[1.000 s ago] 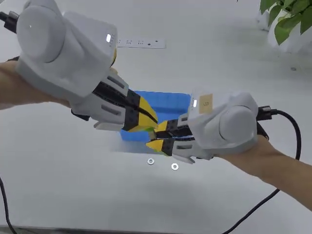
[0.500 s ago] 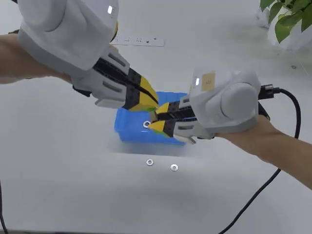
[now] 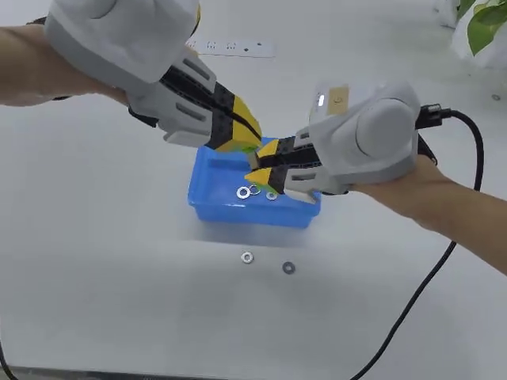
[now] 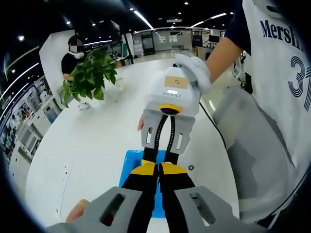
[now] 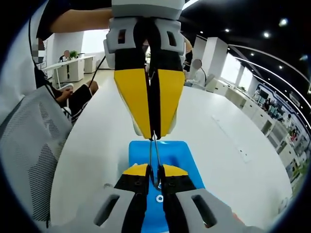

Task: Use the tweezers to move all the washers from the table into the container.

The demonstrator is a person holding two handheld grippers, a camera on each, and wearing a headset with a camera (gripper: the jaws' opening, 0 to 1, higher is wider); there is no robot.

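- Washers (image 3: 248, 256) are lying nearest you: two of them, side by side but apart, on the bare white table (image 3: 95, 301). They are sitting just below the centre of the head view, just in front of the container, and both are waiting to be moved.
- The container (image 3: 207, 207), a blue tray, is sitting at the centre of that frame. At least three more washers (image 3: 243, 192) are resting inside it near its front wall. By my judgement you are looking at a job more than half done.
- Your right gripper (image 3: 255, 176) is hanging over the tray from the right of the frame. As the right gripper view is showing, its claw is pinching all but closed around the thin legs of the tweezers (image 5: 154, 155).
- Your left gripper (image 3: 250, 144) is slanting down from the upper left. Its yellow pads are pressing together on the rear end of the tweezers, nose to nose with the other claw above the tray.
- The tweezer tips are hiding between the right jaws, so I am not able to tell whether they are carrying a washer or are free.
- Farther back, a power strip (image 3: 234, 47) is lying along the top edge, and plant leaves (image 3: 485, 24) are poking into the upper right corner.
- You are facing two more pickups, each a thin flat ring on a smooth top, and each is likely calling for a low, careful pinch.
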